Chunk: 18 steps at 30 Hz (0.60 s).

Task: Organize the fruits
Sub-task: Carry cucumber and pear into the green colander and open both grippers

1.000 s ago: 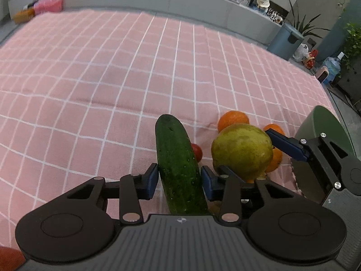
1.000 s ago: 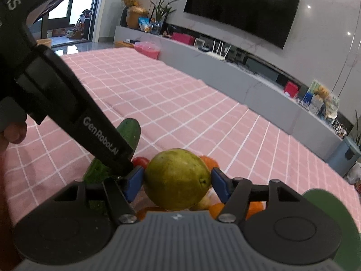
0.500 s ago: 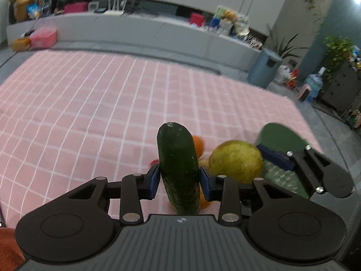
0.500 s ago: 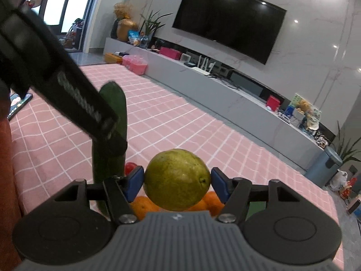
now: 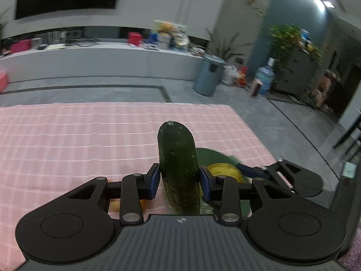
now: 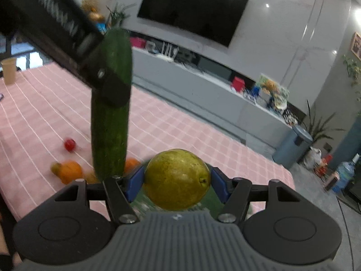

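Observation:
My left gripper [image 5: 179, 181] is shut on a dark green cucumber [image 5: 178, 167] and holds it upright, high above the pink checked cloth [image 5: 67, 140]. The cucumber [image 6: 111, 103] also hangs at upper left in the right wrist view. My right gripper [image 6: 177, 184] is shut on a yellow-green pear [image 6: 177, 178], lifted above a dark green plate [image 5: 214, 157]. The pear [image 5: 223, 171] shows just right of the cucumber in the left wrist view. Oranges [image 6: 70, 171] and a small red tomato [image 6: 69, 144] lie on the cloth below.
The cloth's far edge [image 5: 135, 105] ends at grey floor with a low grey cabinet behind. A grey bin [image 5: 208, 74] and a water bottle [image 5: 266, 79] stand on the floor at right. A tan cup [image 6: 9, 71] stands at the far left of the cloth.
Both grippers have risen with their fruit, well above the cloth, and swung right toward the green plate. The oranges and tomato stayed on the cloth.

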Tool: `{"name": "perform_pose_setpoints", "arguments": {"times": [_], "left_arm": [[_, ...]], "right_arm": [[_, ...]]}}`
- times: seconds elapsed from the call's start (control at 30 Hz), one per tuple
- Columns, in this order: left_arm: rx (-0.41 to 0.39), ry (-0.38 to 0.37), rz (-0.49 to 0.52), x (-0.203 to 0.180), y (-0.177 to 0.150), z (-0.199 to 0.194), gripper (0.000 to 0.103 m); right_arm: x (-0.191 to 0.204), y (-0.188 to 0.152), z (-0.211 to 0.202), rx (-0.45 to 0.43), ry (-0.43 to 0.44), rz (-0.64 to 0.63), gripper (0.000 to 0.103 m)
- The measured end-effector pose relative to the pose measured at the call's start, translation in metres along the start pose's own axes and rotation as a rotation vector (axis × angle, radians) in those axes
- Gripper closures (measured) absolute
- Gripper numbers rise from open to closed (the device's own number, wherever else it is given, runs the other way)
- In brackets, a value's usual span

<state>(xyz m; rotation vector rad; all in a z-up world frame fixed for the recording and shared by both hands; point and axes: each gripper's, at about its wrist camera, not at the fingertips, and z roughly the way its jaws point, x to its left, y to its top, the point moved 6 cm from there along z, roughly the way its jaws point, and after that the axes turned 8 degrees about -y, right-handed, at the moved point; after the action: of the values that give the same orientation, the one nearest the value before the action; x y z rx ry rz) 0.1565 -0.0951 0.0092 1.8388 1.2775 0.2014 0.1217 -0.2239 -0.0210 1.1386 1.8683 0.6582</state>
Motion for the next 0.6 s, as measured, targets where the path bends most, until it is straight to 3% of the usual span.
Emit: {"name": "perform_pose_setpoints", "arguments": {"times": [0.23, 0.6], "left_arm": [[0.139, -0.044, 0.03, -0.016, -0.004, 0.058, 0.061], [0.294, -0.053, 0.011, -0.004, -0.027, 0.108, 0.061]], "right_arm": [[-0.025, -0.021, 0.035, 0.135, 0.031, -0.07, 0.042], [-0.016, -0.048, 0.076, 0.292, 0.136, -0.158, 0.042]]}}
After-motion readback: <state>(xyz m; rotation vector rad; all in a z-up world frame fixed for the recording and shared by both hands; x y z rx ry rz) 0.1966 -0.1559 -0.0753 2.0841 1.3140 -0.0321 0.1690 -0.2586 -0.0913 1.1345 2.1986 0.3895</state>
